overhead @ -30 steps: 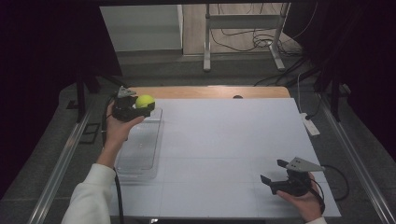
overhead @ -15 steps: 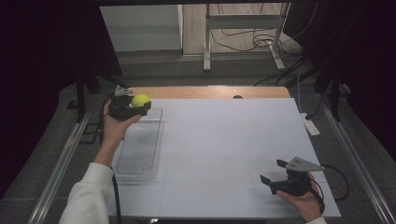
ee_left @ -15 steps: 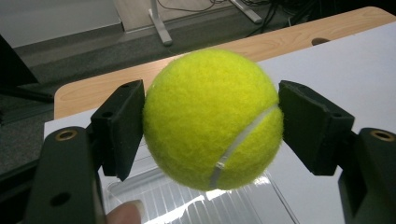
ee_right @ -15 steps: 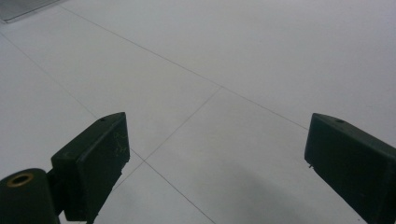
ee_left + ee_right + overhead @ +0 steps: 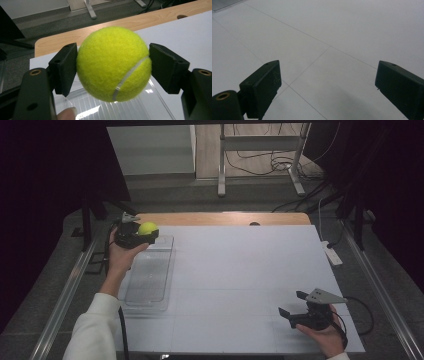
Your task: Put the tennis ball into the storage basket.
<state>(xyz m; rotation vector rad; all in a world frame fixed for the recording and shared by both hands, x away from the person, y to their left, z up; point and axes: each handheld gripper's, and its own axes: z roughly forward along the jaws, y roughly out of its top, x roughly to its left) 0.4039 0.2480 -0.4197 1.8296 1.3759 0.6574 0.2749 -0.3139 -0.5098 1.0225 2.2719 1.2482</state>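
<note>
High view, tennis ball (image 5: pixel 148 228) carried slightly leftward

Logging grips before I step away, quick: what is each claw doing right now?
Left claw: closed on the fuzzy yellow tennis ball.
Right claw: open, holding nothing, over the white table.

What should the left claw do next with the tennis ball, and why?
Probably lower the ball a little into the clear tray and only then open. The left claw is shut on the tennis ball, its pads pressing both sides, and it hangs over the tray's far end, above the floor of the tray. The right claw rests open over the white table, holding nothing.
</note>
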